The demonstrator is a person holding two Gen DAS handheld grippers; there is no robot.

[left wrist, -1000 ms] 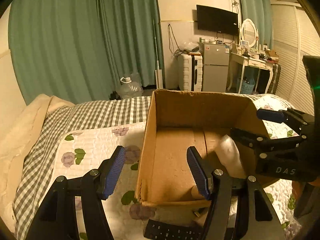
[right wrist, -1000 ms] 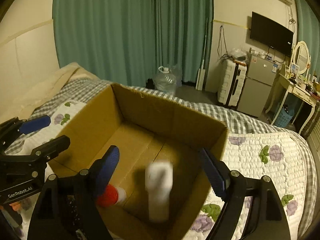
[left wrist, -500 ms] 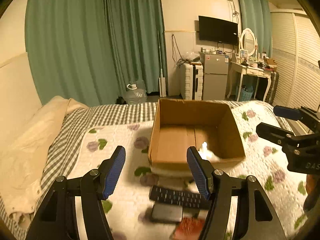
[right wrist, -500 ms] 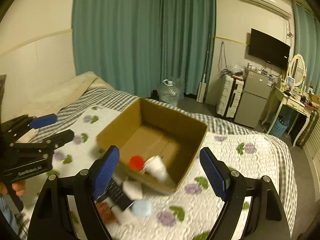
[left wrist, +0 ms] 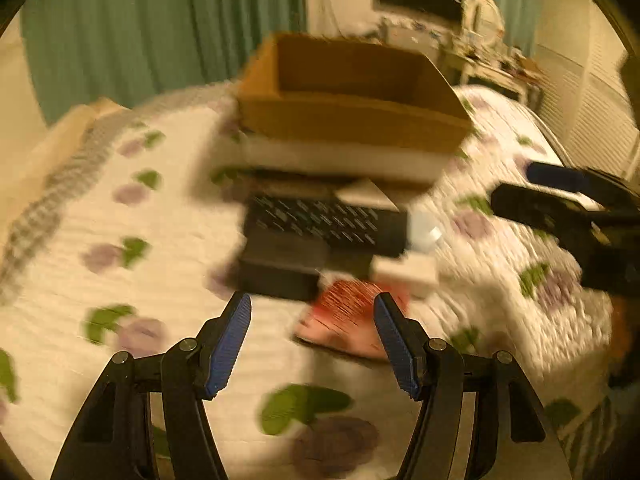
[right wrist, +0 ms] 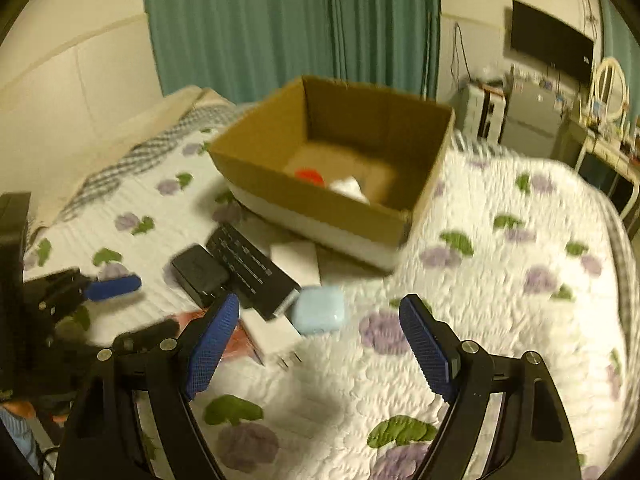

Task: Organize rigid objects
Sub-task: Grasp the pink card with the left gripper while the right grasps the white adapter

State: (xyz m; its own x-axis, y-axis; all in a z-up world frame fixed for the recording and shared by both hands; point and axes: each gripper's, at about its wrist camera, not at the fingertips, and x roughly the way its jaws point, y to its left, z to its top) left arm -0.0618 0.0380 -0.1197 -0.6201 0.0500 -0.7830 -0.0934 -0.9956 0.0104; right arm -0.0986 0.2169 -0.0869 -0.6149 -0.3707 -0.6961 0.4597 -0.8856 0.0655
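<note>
Box (right wrist: 320,208): open cardboard, on the bed, holding a red-capped item (right wrist: 310,176) and a white bottle (right wrist: 352,189). At its 6 o'clock, loose on the quilt (right wrist: 500,280): remote (right wrist: 252,270), black case (right wrist: 198,274), white card (right wrist: 296,260), blue case (right wrist: 318,309), white charger (right wrist: 272,334), red item (left wrist: 352,320). Left tongs (left wrist: 312,344) and right tongs (right wrist: 316,344): both spread apart, empty. Green curtains (right wrist: 280,20) behind.

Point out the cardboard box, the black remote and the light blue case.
cardboard box (right wrist: 320,204), right wrist view, near side wall.
black remote (right wrist: 252,266), right wrist view, middle of the keypad face.
light blue case (right wrist: 318,309), right wrist view, centre of its top.
</note>
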